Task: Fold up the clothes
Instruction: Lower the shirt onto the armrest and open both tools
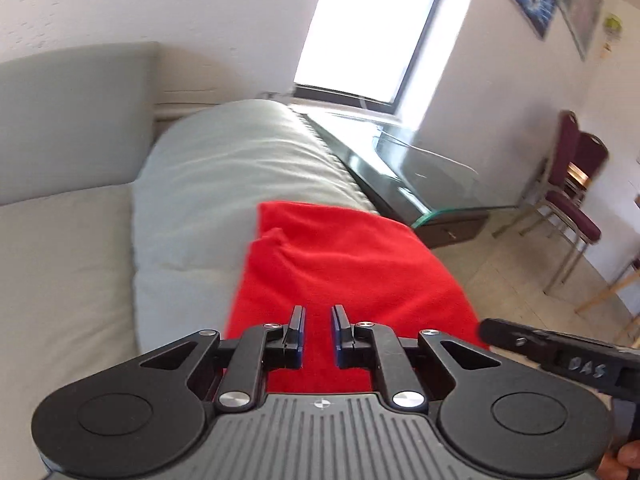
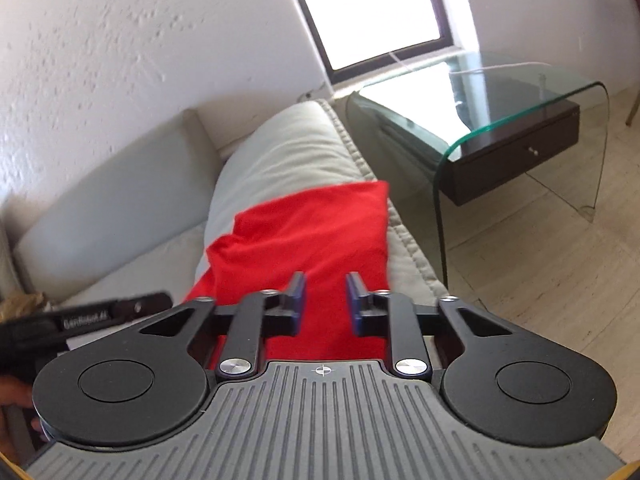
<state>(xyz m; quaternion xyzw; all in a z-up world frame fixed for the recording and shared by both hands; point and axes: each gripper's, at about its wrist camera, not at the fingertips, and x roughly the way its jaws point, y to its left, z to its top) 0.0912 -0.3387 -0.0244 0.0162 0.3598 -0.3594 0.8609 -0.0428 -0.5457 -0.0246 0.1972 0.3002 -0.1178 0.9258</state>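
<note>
A red garment (image 1: 344, 264) lies draped over the rounded arm of a pale grey sofa (image 1: 224, 168); in the right wrist view the same red garment (image 2: 312, 232) shows a bunched fold on its left side. My left gripper (image 1: 318, 316) hovers just above the near part of the cloth, open, with nothing between its fingers. My right gripper (image 2: 326, 286) is also open over the near part of the cloth, with only a bare gap between the pads. The other gripper's black body shows at the right edge of the left wrist view and at the left edge of the right wrist view.
A glass side table (image 2: 520, 92) with a dark drawer stands just past the sofa arm, under a bright window (image 1: 368, 28). Maroon chairs (image 1: 572, 184) stand by the right wall. Tiled floor (image 2: 540, 272) lies to the right. The sofa seat (image 1: 60, 280) stretches to the left.
</note>
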